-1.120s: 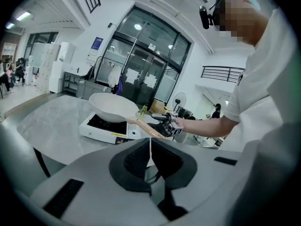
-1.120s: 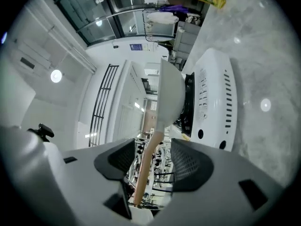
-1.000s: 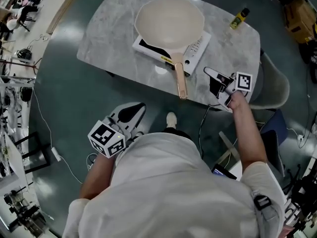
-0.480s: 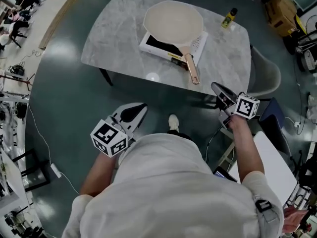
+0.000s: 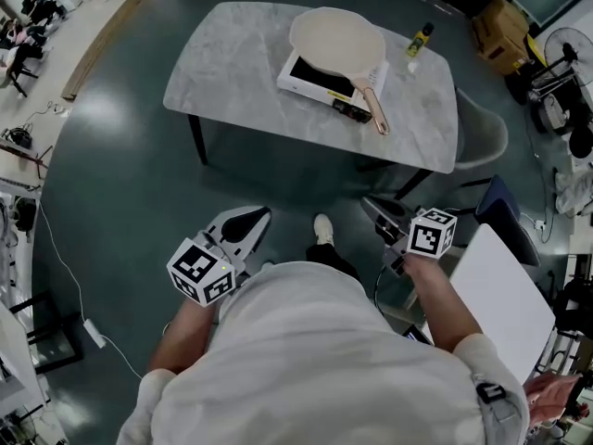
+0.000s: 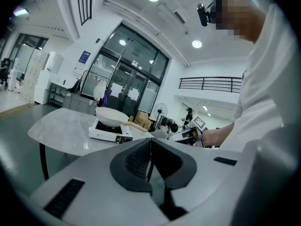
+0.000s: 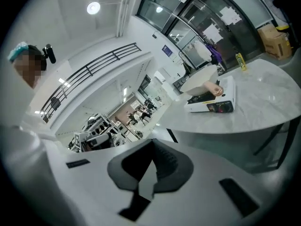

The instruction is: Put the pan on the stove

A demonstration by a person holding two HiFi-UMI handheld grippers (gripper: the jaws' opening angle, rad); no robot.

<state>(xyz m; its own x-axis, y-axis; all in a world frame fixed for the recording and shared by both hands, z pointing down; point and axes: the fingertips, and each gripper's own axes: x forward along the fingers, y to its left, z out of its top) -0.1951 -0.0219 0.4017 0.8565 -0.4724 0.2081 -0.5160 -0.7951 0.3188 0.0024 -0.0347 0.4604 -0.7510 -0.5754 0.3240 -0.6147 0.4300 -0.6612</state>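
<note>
1. Pan (image 5: 336, 37) isn't in either set of tongs. The left gripper (image 5: 243, 225) is clenched tight with nothing between the jaws, held low over the floor in front of the person.
2. Right gripper (image 5: 382, 213), same deal: jaws pressed together and empty, well apart from the table (image 5: 232, 63).
3. The pan sits on the stove (image 5: 310, 80) on that table, with its handle sticking out past the stove's edge on the person's right.
4. A small yellow bottle (image 5: 419, 37) stands near the stove, by the table's far edge.

Head view: steeply down from above the person, desk (image 5: 232, 63) far ahead. Left and right gripper views: low, roughly level, facing that desk; all three share pan (image 5: 335, 37) and stove (image 5: 310, 82)
</note>
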